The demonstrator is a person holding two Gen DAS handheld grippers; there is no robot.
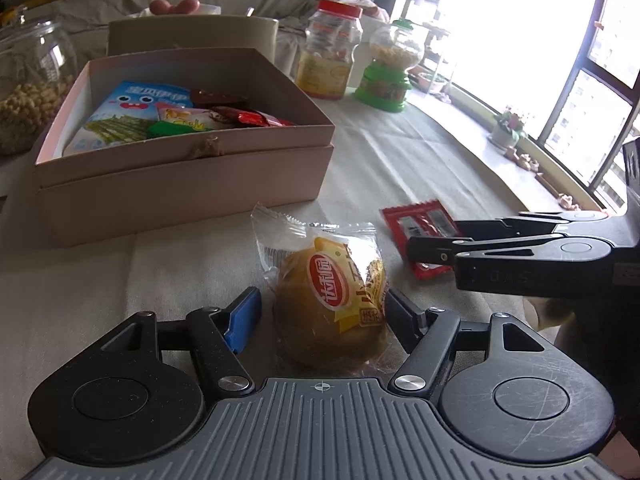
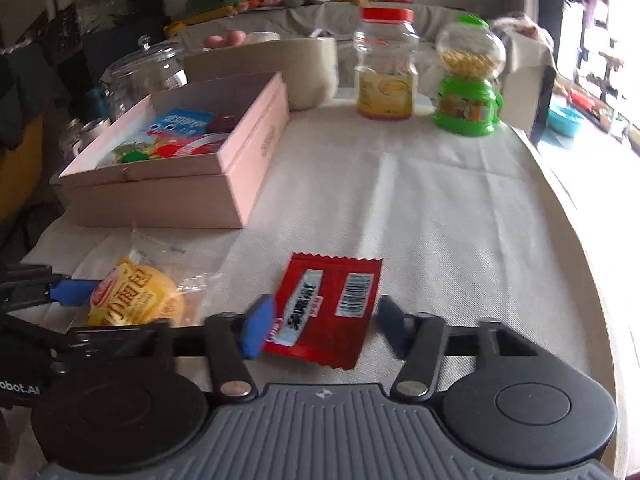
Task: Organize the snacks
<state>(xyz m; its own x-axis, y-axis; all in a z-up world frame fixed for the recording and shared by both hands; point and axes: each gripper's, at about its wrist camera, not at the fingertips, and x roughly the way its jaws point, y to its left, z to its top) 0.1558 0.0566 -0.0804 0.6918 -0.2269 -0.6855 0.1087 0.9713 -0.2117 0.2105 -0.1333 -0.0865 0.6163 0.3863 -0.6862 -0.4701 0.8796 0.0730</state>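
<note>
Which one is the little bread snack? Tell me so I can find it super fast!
Find the big pink box full of snacks on the white tablecloth. Just in front of it, nearer the camera, two loose snacks lie on the cloth. The bread snack is the puffy golden bun in a clear wrapper with a yellow and red label, between the left gripper's fingers; its neighbour, the red packet, is flat.

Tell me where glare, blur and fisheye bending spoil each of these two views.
Left wrist view: the window is blown out white, its frame bows, and the bread packet stays sharp. Right wrist view: overall softer, the red packet print smeared, glare washing the right table edge, which curves.
</note>
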